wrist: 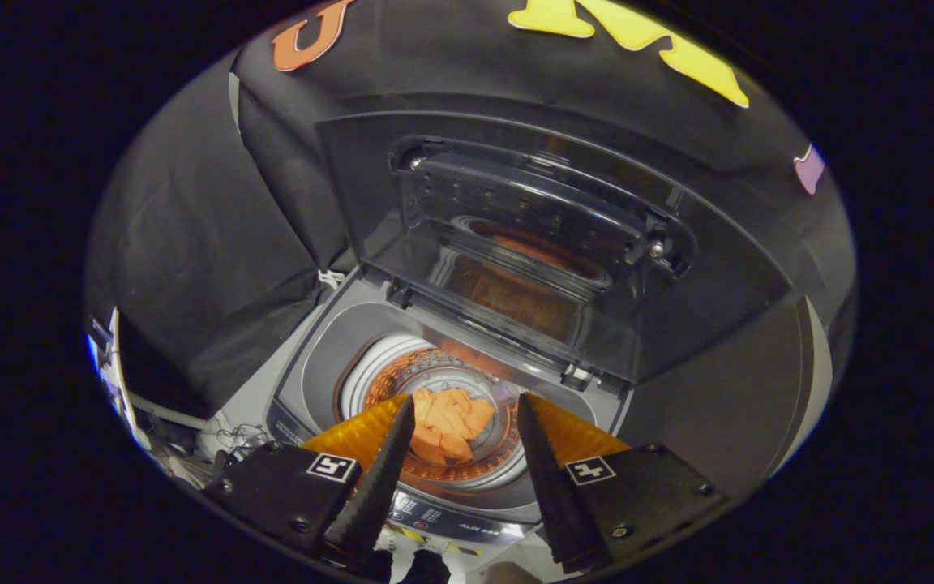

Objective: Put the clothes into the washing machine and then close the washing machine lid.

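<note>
- Top-loading washing machine [317,357], lid [516,243] raised upright behind the opening.
- Inside the drum [402,375]: crumpled orange clothes [447,422], lying at the bottom.
- Gripper [464,410] above the opening, fingers apart, gripping nothing; clothes seen between the fingertips, down in the drum.

Pretty clearly a staged recording booth, not somebody's actual laundry room; black cloth [191,243] is draped all around as walls; a top-loading washing machine [313,381] sits right up against it, lid [516,243] flipped up, orange clothes [447,422] in the drum; loose cables [232,438] trail off beside it.
</note>
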